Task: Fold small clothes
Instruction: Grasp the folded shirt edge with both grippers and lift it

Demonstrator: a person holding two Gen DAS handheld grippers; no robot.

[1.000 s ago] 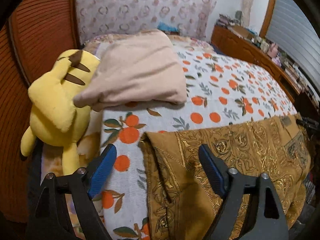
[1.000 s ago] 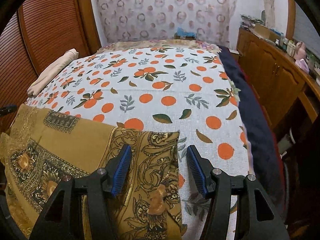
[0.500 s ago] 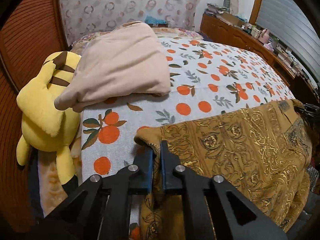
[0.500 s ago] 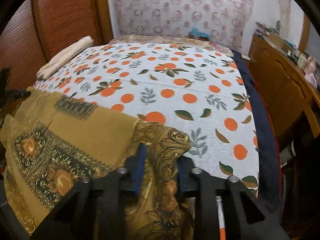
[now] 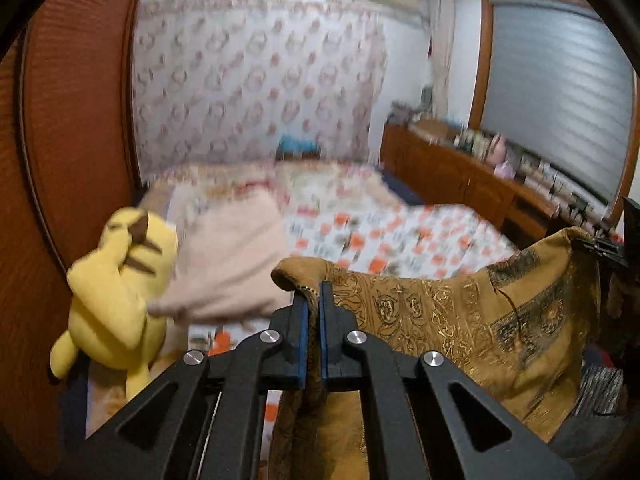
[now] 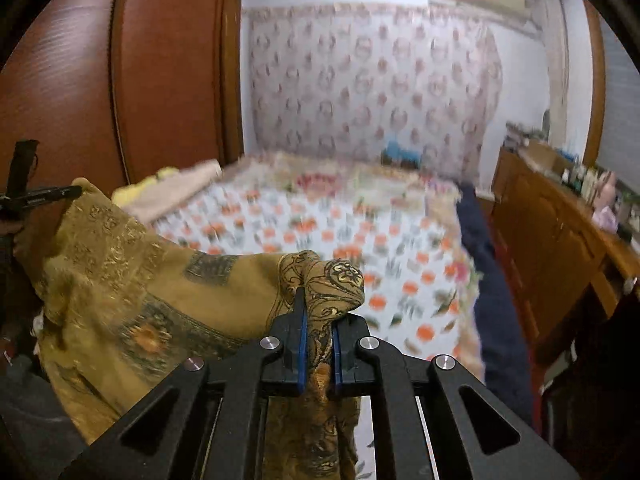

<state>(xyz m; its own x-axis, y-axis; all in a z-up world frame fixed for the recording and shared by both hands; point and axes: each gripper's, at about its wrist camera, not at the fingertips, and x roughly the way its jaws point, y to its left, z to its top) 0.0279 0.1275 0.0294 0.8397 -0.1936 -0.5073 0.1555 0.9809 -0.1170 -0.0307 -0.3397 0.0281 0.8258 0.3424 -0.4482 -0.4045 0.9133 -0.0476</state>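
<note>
A mustard-gold patterned garment point(image 5: 460, 312) hangs in the air above the bed, stretched between both grippers. My left gripper point(image 5: 314, 292) is shut on its left corner, and the fabric bunches over the blue pads. In the right wrist view the same garment point(image 6: 120, 280) spreads leftward. My right gripper point(image 6: 318, 320) pinches the other corner, its jaws closing on a thick fold held between the pads. Each gripper appears at the edge of the other's view, the right gripper point(image 5: 600, 246) and the left gripper point(image 6: 36, 196).
The bed point(image 5: 400, 240) has an orange-print cover. A yellow plush toy point(image 5: 112, 300) and a folded beige cloth point(image 5: 232, 264) lie at its left side by the wooden wardrobe point(image 6: 120, 80). A cluttered wooden dresser point(image 6: 560, 240) runs along the right.
Both grippers closed on the garment's near corners and rose, lifting it off the bed. The views tilted up toward the far wall.
</note>
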